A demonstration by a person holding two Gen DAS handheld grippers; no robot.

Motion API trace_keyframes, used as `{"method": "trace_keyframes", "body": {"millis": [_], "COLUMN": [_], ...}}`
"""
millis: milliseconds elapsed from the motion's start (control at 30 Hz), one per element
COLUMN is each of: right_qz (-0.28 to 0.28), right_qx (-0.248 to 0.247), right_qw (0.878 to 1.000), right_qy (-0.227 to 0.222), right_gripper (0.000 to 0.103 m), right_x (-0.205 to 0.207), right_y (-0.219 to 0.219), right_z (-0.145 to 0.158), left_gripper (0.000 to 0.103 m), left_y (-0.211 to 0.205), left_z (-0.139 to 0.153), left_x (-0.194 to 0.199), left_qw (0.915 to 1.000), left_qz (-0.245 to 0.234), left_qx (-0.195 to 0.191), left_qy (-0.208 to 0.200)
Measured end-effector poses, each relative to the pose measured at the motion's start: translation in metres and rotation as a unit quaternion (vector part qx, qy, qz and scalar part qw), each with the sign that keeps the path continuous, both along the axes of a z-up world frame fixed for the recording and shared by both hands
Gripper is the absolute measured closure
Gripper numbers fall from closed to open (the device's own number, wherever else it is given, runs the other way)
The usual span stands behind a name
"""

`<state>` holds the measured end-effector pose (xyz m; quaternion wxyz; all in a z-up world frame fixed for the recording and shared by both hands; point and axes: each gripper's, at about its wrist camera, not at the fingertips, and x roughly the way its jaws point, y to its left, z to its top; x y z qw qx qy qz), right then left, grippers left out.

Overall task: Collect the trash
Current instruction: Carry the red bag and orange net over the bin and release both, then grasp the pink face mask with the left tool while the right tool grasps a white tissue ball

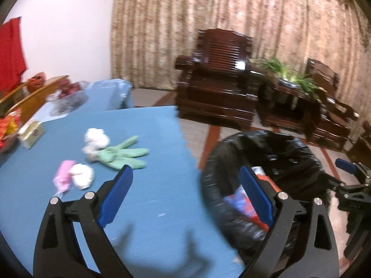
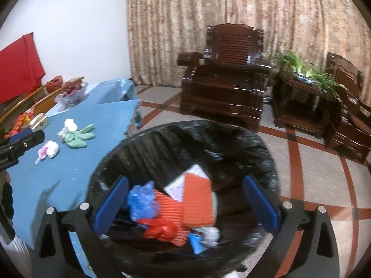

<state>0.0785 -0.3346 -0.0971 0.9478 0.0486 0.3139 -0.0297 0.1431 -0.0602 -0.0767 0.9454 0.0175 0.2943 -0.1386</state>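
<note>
Left wrist view: the left hand-held gripper (image 1: pixel 185 199) is spread wide and holds nothing, over the blue desk (image 1: pixel 143 208) edge beside the bin (image 1: pixel 299 153). Trash left on the desk: 2 white paper wads (image 1: pixel 96 136) (image 1: pixel 82 176), a pink wrapper (image 1: pixel 63 178) and a green glove (image 1: pixel 123 154). All look light, soft and crushable; I would pinch each across its bulk. The small box (image 1: pixel 31 133) bears no readable writing.

Right wrist view: the right hand-held gripper (image 2: pixel 185 206) gapes empty above the black-lined bin, where an orange corrugated card (image 2: pixel 198 199), blue bag (image 2: pixel 142 200) and red bag (image 2: pixel 162 229) lie. No legible labels.
</note>
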Motion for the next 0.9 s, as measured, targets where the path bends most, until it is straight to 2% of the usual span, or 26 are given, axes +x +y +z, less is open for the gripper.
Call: {"method": "trace_keyframes", "body": {"millis": [500, 900], "right_qz": [0.119, 0.193], "right_qx": [-0.004, 0.000], "right_qw": [0.993, 0.981], "right_qy": [0.006, 0.016], "right_gripper": [0.006, 0.006], "right_x": [0.044, 0.078], "right_y": [0.120, 0.204], "right_z": [0.002, -0.004], "left_gripper": [0.012, 0.012], "left_y": [0.124, 0.197], "left_z": [-0.019, -0.026], "left_x": [-0.028, -0.020], "left_qw": [0.9917, 0.9799], "left_qz": [0.124, 0.196], "left_qx": [0.026, 0.026], "left_qy": [0.021, 0.028]}}
